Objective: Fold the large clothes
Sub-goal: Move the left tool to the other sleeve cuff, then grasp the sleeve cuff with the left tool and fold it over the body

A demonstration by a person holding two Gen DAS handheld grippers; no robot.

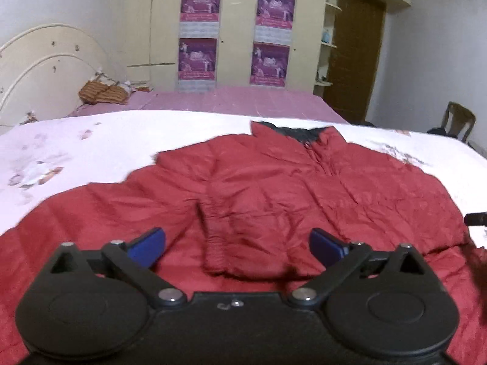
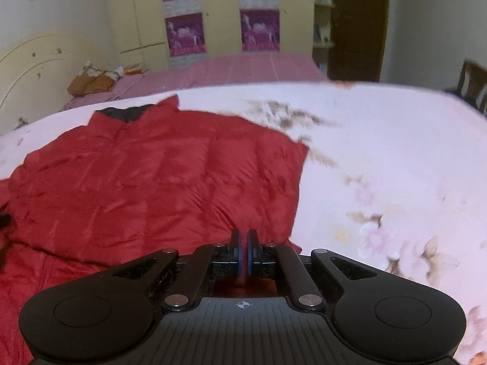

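A red puffer jacket (image 1: 304,188) with a dark collar lining lies front-up on the bed, collar pointing away from me. One sleeve is folded across its chest, and the elastic cuff (image 1: 243,252) ends near me. My left gripper (image 1: 236,233) hangs open just over that cuff, its blue pads (image 1: 149,245) wide apart and touching nothing. In the right wrist view the jacket (image 2: 152,176) fills the left half. My right gripper (image 2: 243,233) is shut at the jacket's near right edge, and no cloth shows between its pads.
The white floral bedsheet (image 2: 380,158) spreads out to the right of the jacket. Behind it lies a pink sheet (image 1: 243,100), with a cream headboard (image 1: 45,67) and a brown bundle (image 1: 102,92) at the left. A postered wardrobe (image 1: 237,30), a brown door (image 1: 356,51) and a chair (image 1: 459,118) stand at the back.
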